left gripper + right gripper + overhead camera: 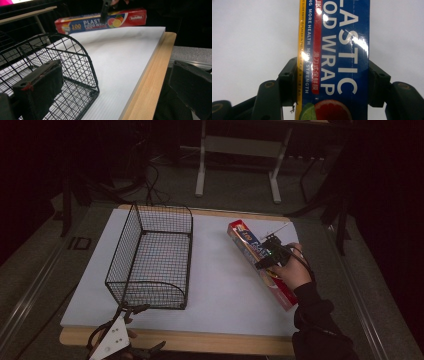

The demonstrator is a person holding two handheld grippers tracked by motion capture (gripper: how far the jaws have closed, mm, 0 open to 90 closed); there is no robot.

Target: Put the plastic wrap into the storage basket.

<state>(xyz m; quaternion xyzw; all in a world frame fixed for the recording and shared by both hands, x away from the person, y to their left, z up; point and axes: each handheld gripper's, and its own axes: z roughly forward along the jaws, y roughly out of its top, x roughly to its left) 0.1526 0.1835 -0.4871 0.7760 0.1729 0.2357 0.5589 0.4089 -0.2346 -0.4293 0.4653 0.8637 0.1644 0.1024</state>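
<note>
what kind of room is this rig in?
Probably a lab or workshop data-collection station, not a kitchen. A white board on a wood-edged table holds staged props: a wire basket and a plastic wrap box. Behind are carpet, floor cables and a metal desk frame in a dark room.

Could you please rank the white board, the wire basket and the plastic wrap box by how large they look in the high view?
1. White board, clearly the largest.
2. Wire basket, covering much of the board's left side.
3. Plastic wrap box, long but narrow, partly hidden by the right gripper clamped on it.
</note>
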